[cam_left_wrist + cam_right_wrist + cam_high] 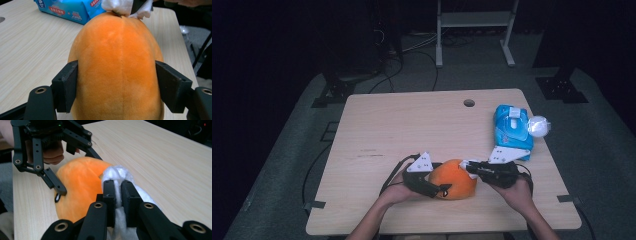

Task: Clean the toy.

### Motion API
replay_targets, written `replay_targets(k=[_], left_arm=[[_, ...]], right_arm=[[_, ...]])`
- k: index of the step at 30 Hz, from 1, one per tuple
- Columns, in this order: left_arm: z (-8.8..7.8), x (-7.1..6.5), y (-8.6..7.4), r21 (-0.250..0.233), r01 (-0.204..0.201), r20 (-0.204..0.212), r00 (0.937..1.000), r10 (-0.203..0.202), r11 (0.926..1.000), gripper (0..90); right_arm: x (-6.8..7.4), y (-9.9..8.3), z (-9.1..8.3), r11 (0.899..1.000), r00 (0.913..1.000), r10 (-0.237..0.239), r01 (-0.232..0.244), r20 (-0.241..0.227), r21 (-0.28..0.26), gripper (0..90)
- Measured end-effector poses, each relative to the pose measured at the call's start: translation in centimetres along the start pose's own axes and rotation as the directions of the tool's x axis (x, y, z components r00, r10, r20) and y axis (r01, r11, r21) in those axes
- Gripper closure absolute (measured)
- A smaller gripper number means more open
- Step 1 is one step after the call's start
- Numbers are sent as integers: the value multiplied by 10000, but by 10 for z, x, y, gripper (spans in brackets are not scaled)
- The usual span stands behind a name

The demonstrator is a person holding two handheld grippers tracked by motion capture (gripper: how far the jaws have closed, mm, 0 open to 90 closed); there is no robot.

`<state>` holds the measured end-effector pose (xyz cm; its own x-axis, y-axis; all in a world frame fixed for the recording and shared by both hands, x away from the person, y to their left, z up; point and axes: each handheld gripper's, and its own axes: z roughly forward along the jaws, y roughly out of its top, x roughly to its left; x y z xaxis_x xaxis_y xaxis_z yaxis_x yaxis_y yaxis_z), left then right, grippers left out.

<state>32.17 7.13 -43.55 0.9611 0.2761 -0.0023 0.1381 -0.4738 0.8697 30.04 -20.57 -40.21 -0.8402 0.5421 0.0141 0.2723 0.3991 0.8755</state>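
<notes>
Bracing the soft, light orange plush (117, 72) near the tabletop's front edge, the left gripper (117, 87) is clasping its flanks; the right gripper (118, 195) is pinching a limp white wipe (117, 176) against it.

Blue wipes pack (72, 11): red label with small print, too blurred to read.

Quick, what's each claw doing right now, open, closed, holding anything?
Left claw: closed on the orange plush toy, jaws against its sides.
Right claw: shut on a white wipe.
</notes>
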Motion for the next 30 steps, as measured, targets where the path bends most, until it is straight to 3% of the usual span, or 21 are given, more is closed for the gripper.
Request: replay_targets(k=[3,5,7,10,12,16,19,24,30], left_arm=[[2,-5,5,79,-105,-211,9997,107,9999,248],[3,-8,8,212,-212,-354,9991,220,9995,245],[4,-11,9,244,-250,-423,9988,260,9994,245],[5,-14,11,330,-545,-463,9974,560,9980,245],[5,-14,11,409,-591,-496,9969,611,9974,244],[4,-10,8,386,-428,-382,9983,443,9983,250],[0,-2,2,345,-32,-158,9999,37,9994,250],[-3,6,-6,183,361,155,9992,-364,9992,250],[-4,6,-6,199,305,167,9994,-308,9993,250]], right_arm=[[7,3,1,9998,9998,-173,173,-1,-25,816],[16,8,6,9981,9981,-615,615,-77,-64,816],[26,14,12,9971,9967,-760,757,-274,-116,816],[41,20,21,9930,9914,-1179,1174,-563,-130,816],[46,22,25,9895,9882,-1443,1446,-521,29,817],[35,20,20,9930,9915,-1180,1183,-553,11,819],[24,13,12,9957,9953,-927,928,-298,33,819],[4,-2,0,10000,9995,-40,42,-327,50,819],[2,-3,-3,10000,9996,-46,48,-262,77,819]])
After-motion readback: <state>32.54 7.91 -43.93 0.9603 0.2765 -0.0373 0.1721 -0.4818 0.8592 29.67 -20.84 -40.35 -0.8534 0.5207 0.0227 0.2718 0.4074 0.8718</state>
